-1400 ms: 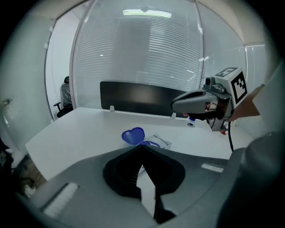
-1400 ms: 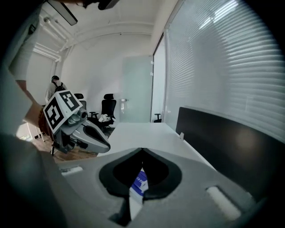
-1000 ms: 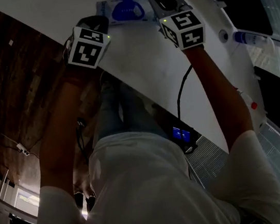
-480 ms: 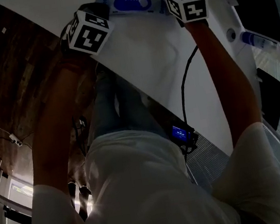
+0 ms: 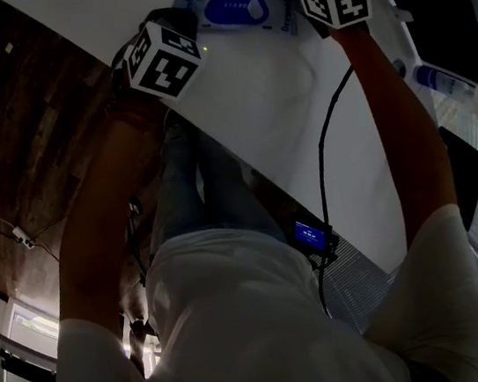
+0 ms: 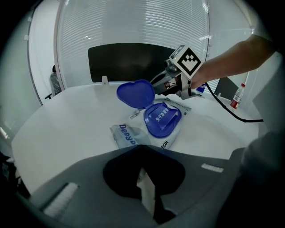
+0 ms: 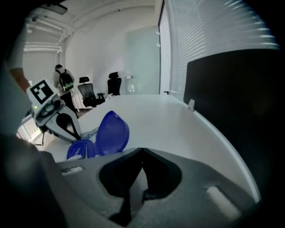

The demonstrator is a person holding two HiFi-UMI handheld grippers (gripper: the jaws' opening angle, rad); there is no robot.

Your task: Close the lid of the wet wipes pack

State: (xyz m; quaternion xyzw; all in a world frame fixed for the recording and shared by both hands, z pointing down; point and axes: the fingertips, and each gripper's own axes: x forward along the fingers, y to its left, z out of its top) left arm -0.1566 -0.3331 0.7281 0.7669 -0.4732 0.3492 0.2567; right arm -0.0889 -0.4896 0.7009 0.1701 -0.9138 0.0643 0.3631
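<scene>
left gripper [image 6: 141, 150]: jaws pressed together, nothing between them; tips at near edge of wet wipes pack [image 6: 127, 136] | pack: flat on white table [image 6: 71, 116] | lid [image 6: 136, 93]: blue, standing open | right gripper [image 7: 142, 151]: jaws together, empty; just beside the raised lid, contact unclear

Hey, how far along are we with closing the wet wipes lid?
Nothing done yet: the blue lid stands open above the wet wipes pack. In hand: the left gripper, jaws together, sits at the pack's near end; the right gripper, jaws together, is beside the raised lid. Left: push the lid down shut.
</scene>
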